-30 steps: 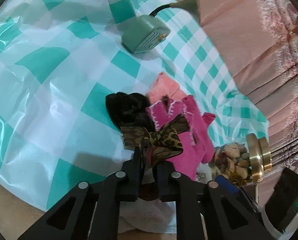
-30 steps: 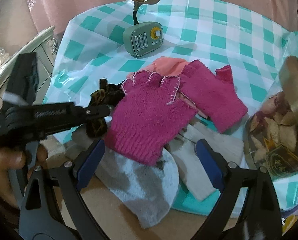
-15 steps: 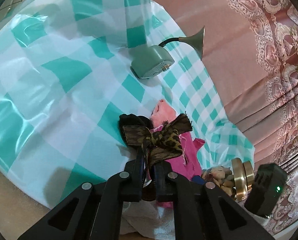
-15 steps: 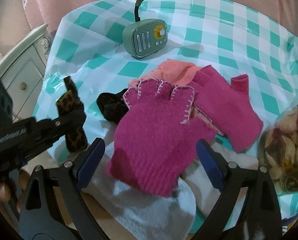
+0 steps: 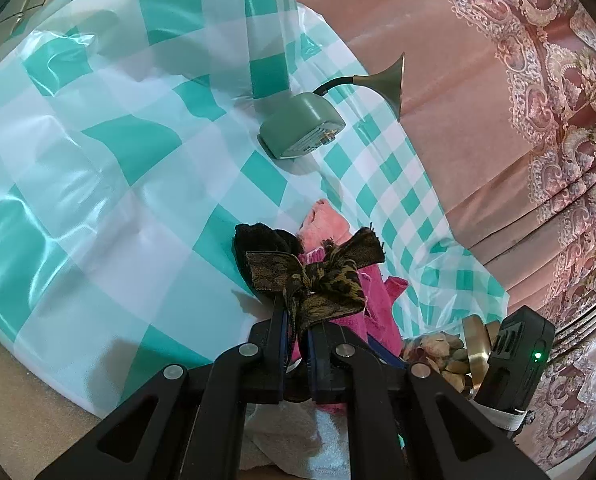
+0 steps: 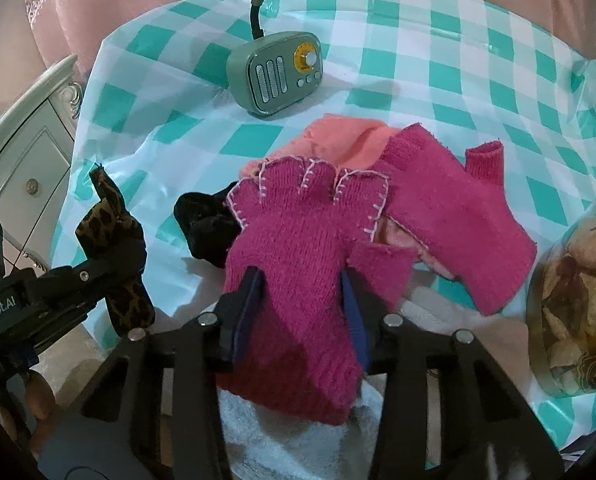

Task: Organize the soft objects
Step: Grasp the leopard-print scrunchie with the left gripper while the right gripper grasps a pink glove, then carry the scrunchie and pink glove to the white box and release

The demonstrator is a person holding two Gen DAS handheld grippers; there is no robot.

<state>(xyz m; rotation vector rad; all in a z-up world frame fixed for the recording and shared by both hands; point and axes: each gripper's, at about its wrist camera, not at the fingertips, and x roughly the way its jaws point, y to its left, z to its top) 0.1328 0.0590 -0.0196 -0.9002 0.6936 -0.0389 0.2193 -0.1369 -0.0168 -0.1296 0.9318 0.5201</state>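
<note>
A leopard-print bow [image 5: 318, 276] is pinched in my left gripper [image 5: 298, 320], which is shut on it and holds it up off the checked cloth; in the right wrist view the bow [image 6: 110, 248] hangs left of the pile. My right gripper [image 6: 302, 296] straddles a magenta glove [image 6: 298, 240] with pale stitching. Its jaws are closing and the blue pads [image 6: 254, 292] touch the glove's sides, bunching it. A second magenta glove [image 6: 458, 220] lies to the right over a peach cloth [image 6: 338, 140]. A black scrunchie [image 6: 206, 224] lies left of the gloves.
A green radio [image 6: 278, 76] with a brass horn stands behind the pile. A white towel [image 6: 290, 432] lies under the glove at the table's front edge. A jar of dried pieces [image 6: 578, 292] stands at the right, a white cabinet [image 6: 26, 152] at the left. Pink curtains [image 5: 538, 120] hang behind.
My left gripper carried the bow up and left, away from the pile. My right gripper moved in over the stitched glove and its jaws narrowed from wide open onto the glove's sides.
</note>
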